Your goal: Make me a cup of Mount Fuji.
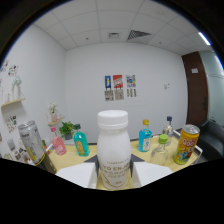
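I have the white bottle (113, 150) standing upright between my two fingers (91, 172), its white cap at the top and pale lettering across its lower body. My fingertips sit against either flank of its base, so my gripper (113, 174) looks clamped on it, both pads pressing on the bottle's sides. Taking that bottle as my landmark: behind it and to its left stands a teal bottle (81, 142), with a pink bottle (58, 144) further left, and a small potted plant (66, 130) just behind those two. Far to the left of the white bottle, and closer to me, a tall silver can (31, 142) stands tilted in my wide view. To the right of the white bottle a blue bottle with a yellow cap (145, 137) stands behind it, then a clear bottle with a green cap (160, 149) beside that, and further right a yellow can (186, 144). A dark-capped bottle (169, 126) stands behind the clear one. All rest on a pale wooden table (142, 154). On the wall beyond the white bottle hang several small posters (119, 87).
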Demonstrator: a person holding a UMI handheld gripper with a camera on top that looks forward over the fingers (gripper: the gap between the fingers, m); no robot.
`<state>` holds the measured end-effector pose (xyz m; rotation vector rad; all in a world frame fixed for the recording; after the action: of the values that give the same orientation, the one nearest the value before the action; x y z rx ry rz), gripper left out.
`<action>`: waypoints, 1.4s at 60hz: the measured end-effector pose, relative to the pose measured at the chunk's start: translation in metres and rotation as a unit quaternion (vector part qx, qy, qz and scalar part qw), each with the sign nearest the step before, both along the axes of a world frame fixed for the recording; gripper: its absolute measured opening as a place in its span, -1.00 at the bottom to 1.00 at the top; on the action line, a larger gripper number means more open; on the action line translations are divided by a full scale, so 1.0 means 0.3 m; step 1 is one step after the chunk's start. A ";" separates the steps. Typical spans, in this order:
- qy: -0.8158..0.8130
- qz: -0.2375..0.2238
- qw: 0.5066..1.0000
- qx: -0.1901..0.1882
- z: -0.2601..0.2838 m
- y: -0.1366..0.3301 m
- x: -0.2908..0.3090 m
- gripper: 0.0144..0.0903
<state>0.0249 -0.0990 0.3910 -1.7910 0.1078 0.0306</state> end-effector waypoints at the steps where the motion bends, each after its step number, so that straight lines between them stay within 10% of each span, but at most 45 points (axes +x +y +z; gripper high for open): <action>1: 0.002 0.001 1.000 0.001 0.005 -0.007 0.000 -0.09; 22: -0.029 -0.012 0.998 0.054 0.114 -0.271 0.138 -0.10; 56: -0.176 -0.023 0.976 -0.129 -0.896 -0.418 0.403 -0.11; 84: -0.654 0.138 0.735 -0.114 -0.890 -0.331 0.379 -0.11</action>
<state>0.1386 -0.1982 0.1241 -1.6691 -1.2154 -1.0625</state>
